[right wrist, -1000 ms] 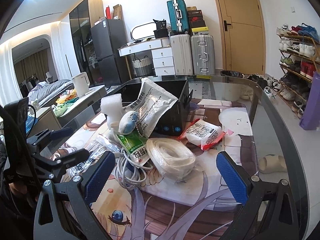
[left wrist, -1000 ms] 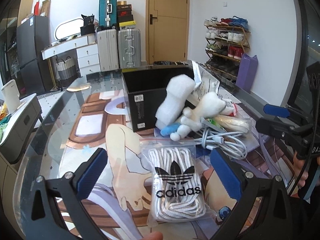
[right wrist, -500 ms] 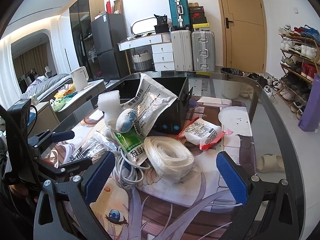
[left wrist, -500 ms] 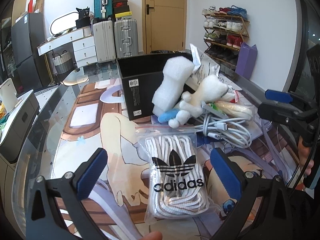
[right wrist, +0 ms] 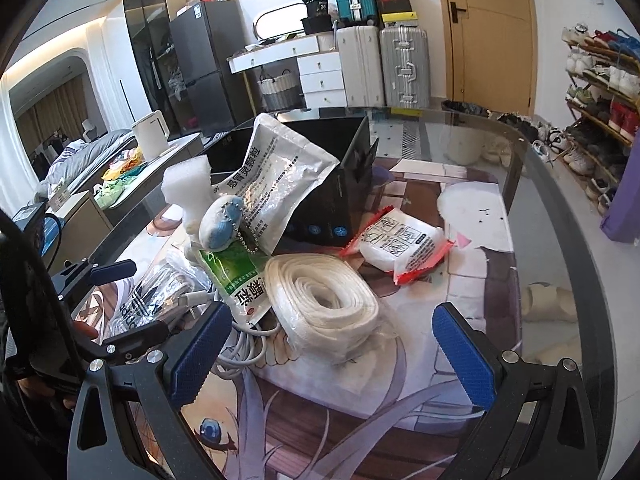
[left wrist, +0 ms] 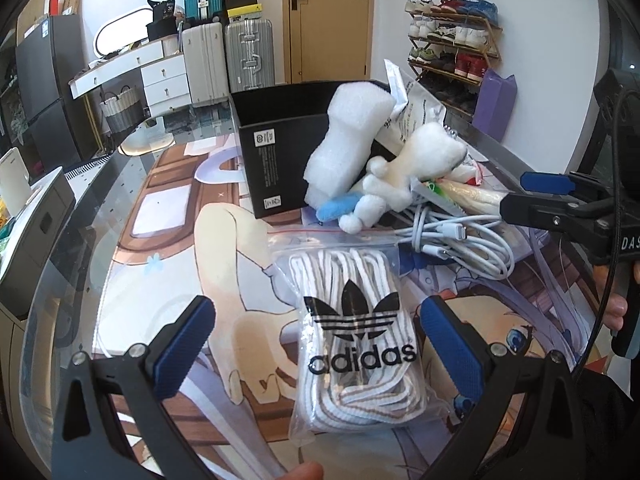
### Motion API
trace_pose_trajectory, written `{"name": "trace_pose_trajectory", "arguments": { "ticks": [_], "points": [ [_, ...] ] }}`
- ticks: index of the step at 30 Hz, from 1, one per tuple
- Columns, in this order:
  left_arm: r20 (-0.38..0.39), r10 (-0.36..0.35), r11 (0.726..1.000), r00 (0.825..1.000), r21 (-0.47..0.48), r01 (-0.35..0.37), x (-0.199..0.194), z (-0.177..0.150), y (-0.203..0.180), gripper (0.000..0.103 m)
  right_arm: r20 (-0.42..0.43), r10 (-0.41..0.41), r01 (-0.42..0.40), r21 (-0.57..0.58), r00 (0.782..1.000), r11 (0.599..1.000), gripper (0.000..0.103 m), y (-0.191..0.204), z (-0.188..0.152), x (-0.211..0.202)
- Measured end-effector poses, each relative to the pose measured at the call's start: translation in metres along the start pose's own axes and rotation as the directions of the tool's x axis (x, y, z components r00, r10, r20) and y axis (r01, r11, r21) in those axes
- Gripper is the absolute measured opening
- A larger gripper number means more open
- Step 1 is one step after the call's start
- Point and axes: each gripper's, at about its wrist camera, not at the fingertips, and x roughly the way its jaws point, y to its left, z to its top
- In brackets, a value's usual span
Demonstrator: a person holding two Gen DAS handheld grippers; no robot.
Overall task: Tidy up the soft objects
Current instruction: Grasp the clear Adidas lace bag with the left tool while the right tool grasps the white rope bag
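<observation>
A clear bag of striped laces marked adidas (left wrist: 356,340) lies on the table between the fingers of my open left gripper (left wrist: 316,344), its lower half inside the gap. Behind it sit a white foam block (left wrist: 348,140), a white plush toy (left wrist: 404,168) and coiled white cables (left wrist: 464,244), all against an open black box (left wrist: 280,152). My right gripper (right wrist: 328,348) is open just short of a bagged roll of white strap (right wrist: 324,300). A green sachet (right wrist: 236,280), a silver pouch (right wrist: 272,180) and a red-edged white packet (right wrist: 404,244) lie around it.
The glass table (right wrist: 536,208) carries a printed cartoon mat (left wrist: 168,248) and curves away at the right edge. A kettle (right wrist: 150,136) stands on a side cabinet to the left. Suitcases (left wrist: 248,56), a door and a shoe rack (left wrist: 452,44) line the far wall.
Both grippers have moved forward and lower toward the pile. The laces bag now sits deeper between the left fingers, and the strap roll is closer to the right gripper.
</observation>
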Motion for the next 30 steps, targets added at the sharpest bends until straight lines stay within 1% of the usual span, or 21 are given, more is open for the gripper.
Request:
{"name": "trace_pose_trajectory", "arguments": {
  "ticks": [5,7,11,14,15,18,19,22,29,30],
  "points": [
    [-0.013,-0.002,1.0,1.0,0.006,0.002,0.003,0.0,0.0,0.103,-0.015,0.021,-0.02,0.023,1.0,1.0,0.102,-0.009,0.008,0.011],
    [-0.018,-0.002,1.0,1.0,0.01,0.002,0.002,0.002,0.0,0.103,-0.031,0.013,-0.012,0.027,0.999,1.0,0.096,-0.014,0.012,0.018],
    [-0.025,-0.008,1.0,1.0,0.013,0.009,0.003,0.002,-0.001,0.102,-0.058,0.018,-0.016,0.027,0.998,0.999,0.094,-0.015,0.012,0.025],
    [-0.03,-0.016,1.0,0.999,0.013,0.016,0.003,0.003,-0.003,0.102,-0.063,0.026,-0.025,0.027,0.998,0.999,0.093,-0.015,0.013,0.029],
    [-0.032,-0.023,1.0,0.999,0.011,0.024,0.003,0.003,-0.003,0.1,-0.064,0.028,-0.026,0.026,0.998,0.999,0.093,-0.016,0.013,0.03],
    [-0.043,-0.047,0.999,0.998,0.004,0.047,0.005,0.004,-0.001,0.091,-0.072,0.043,-0.041,0.029,0.996,0.999,0.091,-0.015,0.014,0.033],
    [-0.046,-0.053,0.999,0.998,0.001,0.053,0.006,0.004,-0.001,0.09,-0.075,0.054,-0.052,0.035,0.996,0.998,0.09,-0.016,0.014,0.033],
    [-0.038,-0.075,0.997,0.996,0.011,0.075,0.005,0.004,-0.002,0.088,-0.081,0.078,-0.074,0.051,0.994,0.996,0.087,-0.017,0.014,0.038],
    [-0.034,-0.072,0.996,0.997,0.043,0.073,0.004,0.001,-0.007,0.084,-0.1,0.122,-0.117,0.057,0.987,0.992,0.08,-0.015,0.012,0.045],
    [-0.031,-0.073,0.996,0.997,0.047,0.074,0.003,0.001,-0.007,0.074,-0.101,0.123,-0.118,0.054,0.987,0.992,0.079,-0.015,0.012,0.046]
  ]
}}
